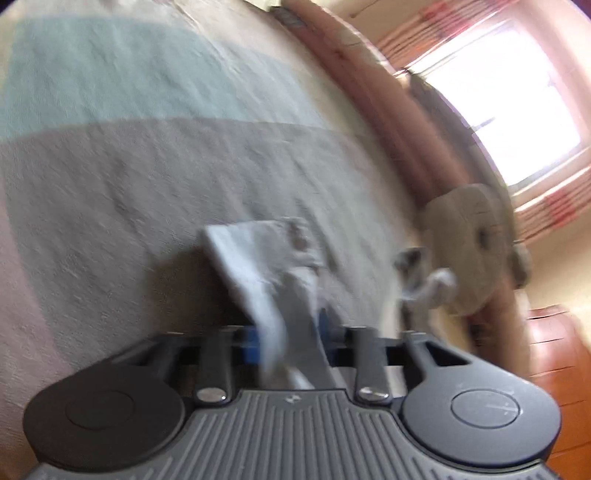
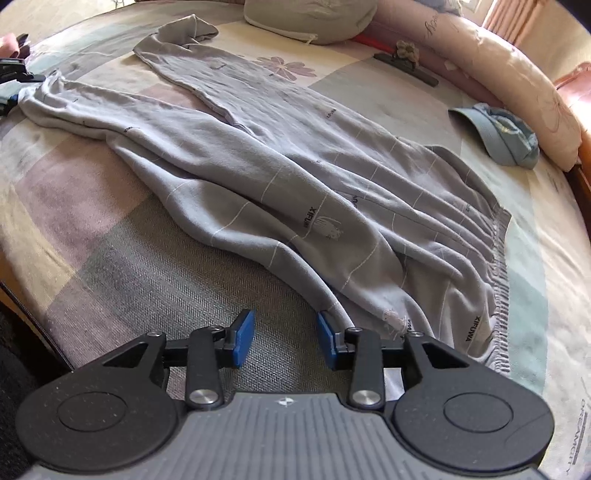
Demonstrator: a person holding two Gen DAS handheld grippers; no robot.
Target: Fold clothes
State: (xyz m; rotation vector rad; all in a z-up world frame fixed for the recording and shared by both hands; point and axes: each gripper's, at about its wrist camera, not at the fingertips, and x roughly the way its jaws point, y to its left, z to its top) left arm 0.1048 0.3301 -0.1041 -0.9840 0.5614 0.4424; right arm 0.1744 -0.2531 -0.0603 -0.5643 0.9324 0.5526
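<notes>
We are looking at grey trousers (image 2: 295,177) lying spread along the bed (image 2: 122,266), their long axis running from the waistband (image 2: 495,258) near our right gripper (image 2: 284,338) out to the leg ends at far left. The right jaws are standing open, empty, just beside the trousers' near edge. Our left gripper (image 1: 291,332) is pinching a leg end (image 1: 258,254), its view blurring. A cap (image 2: 498,133) and pillows (image 2: 314,18) are lying well apart, blocking nothing.

The right gripper (image 2: 285,338), jaws apart, hovers beside grey trousers (image 2: 295,166) spread across the patchwork bed (image 2: 110,240).
</notes>
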